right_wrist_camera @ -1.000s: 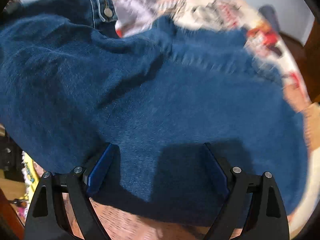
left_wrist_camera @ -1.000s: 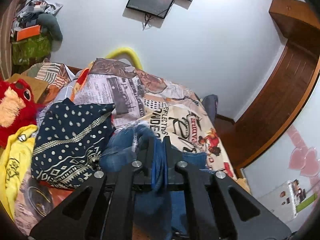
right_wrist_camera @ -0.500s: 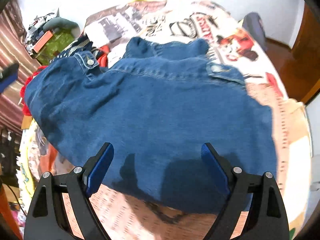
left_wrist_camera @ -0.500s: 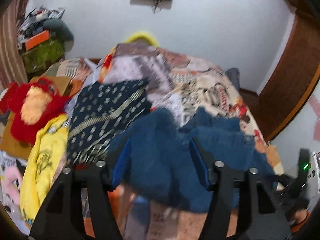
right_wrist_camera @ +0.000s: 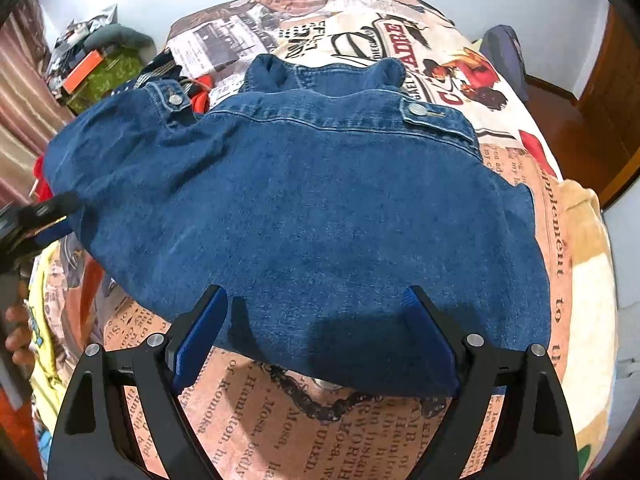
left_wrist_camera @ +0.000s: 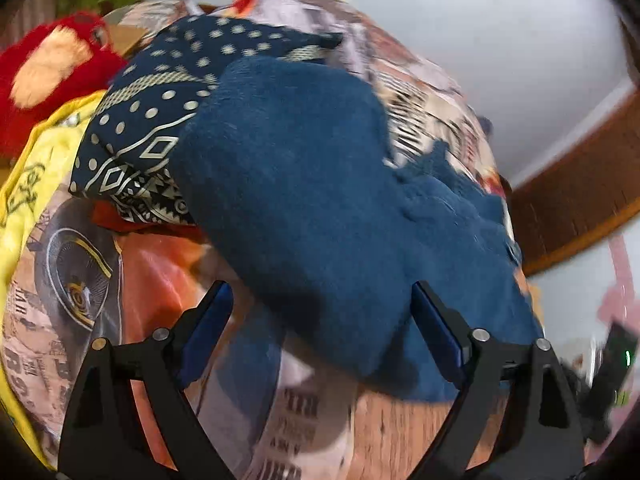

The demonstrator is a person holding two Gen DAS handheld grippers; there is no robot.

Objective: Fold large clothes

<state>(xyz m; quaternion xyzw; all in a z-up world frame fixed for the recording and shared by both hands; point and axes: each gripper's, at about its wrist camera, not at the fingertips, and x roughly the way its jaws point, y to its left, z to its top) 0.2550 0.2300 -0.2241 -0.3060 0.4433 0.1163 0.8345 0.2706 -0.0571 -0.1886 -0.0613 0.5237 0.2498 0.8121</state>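
A blue denim jacket (right_wrist_camera: pixel 312 208) lies folded on the printed bedspread (right_wrist_camera: pixel 556 240), collar and buttoned tabs at its far edge. My right gripper (right_wrist_camera: pixel 316 304) hangs open over its near hem, touching nothing. In the left wrist view the same denim (left_wrist_camera: pixel 304 200) bulges as a thick blurred fold just ahead of my left gripper (left_wrist_camera: pixel 320 304). Its jaws are opening, and the fold's near edge sits between the blue pads (left_wrist_camera: pixel 436 336) without being pressed. The left gripper's tip (right_wrist_camera: pixel 40 216) also shows at the jacket's left end in the right wrist view.
A navy dotted garment (left_wrist_camera: pixel 160 112), a yellow garment (left_wrist_camera: pixel 36 152) and a red plush toy (left_wrist_camera: pixel 48 72) crowd the bed's left side, with orange cloth (left_wrist_camera: pixel 160 272) under them. A hand (right_wrist_camera: pixel 16 332) shows at the left edge. A wooden door (right_wrist_camera: pixel 616 80) stands right.
The left gripper let go of the denim fold, opened wide and sank toward the bed. The jacket dropped flat. The right gripper drew back from the cloth, then held still.
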